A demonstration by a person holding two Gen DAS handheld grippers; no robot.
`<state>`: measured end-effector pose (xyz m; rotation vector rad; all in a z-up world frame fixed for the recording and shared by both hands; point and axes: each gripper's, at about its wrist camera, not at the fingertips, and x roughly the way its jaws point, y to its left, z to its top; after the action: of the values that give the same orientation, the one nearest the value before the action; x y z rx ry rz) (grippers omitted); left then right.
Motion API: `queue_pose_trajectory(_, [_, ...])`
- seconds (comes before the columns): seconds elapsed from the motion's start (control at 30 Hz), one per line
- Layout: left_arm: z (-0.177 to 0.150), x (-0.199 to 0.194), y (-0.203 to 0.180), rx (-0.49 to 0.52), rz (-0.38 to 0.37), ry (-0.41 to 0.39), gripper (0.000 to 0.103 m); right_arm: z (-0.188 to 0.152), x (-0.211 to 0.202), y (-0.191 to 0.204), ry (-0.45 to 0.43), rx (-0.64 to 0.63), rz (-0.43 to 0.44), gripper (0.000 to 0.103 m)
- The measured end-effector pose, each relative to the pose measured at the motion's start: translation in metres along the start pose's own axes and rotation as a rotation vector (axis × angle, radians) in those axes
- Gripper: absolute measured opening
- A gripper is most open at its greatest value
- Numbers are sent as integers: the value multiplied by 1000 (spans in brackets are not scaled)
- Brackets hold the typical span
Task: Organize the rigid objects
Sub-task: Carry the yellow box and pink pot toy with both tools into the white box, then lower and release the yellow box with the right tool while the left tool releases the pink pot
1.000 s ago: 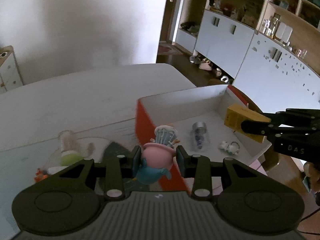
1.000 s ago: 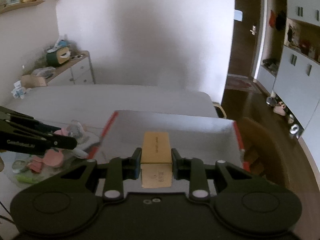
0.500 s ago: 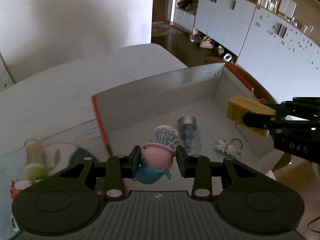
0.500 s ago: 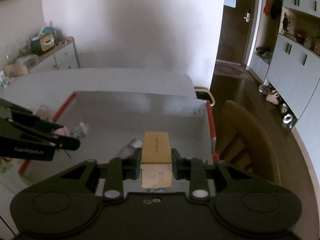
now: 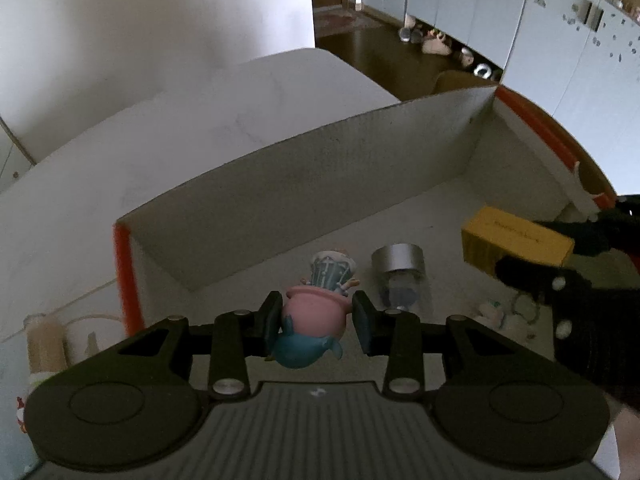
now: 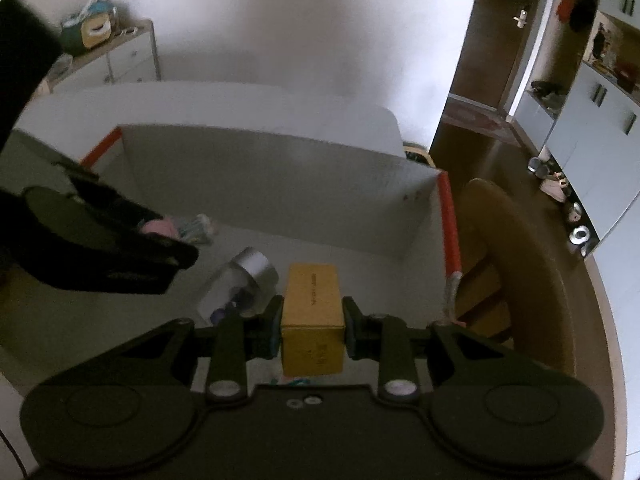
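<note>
pink-and-blue pig figurine (image 5: 313, 320) is clamped between the left gripper (image 5: 316, 322) pads, hanging over the open white box (image 5: 304, 184) with orange edges. right gripper (image 6: 311, 326) is squeezing a yellow carton (image 6: 312, 312) over the same box. down on the box floor lies a clear jar with a silver lid (image 5: 398, 268) and a small keychain toy (image 5: 500, 314).

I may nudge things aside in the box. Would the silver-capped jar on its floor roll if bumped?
Probably: the jar lies on its side and looks round. Its clear body looks hard, so perhaps breakable. The box wall should stop it.
</note>
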<state>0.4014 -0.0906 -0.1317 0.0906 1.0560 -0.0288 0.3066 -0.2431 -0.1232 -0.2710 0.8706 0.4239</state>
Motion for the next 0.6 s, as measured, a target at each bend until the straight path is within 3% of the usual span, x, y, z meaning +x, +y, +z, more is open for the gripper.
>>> queue_pose_trajectory(0.6, [11, 35, -4, -14, -8, 120, 37, 6, 19, 3, 101, -16, 23, 29])
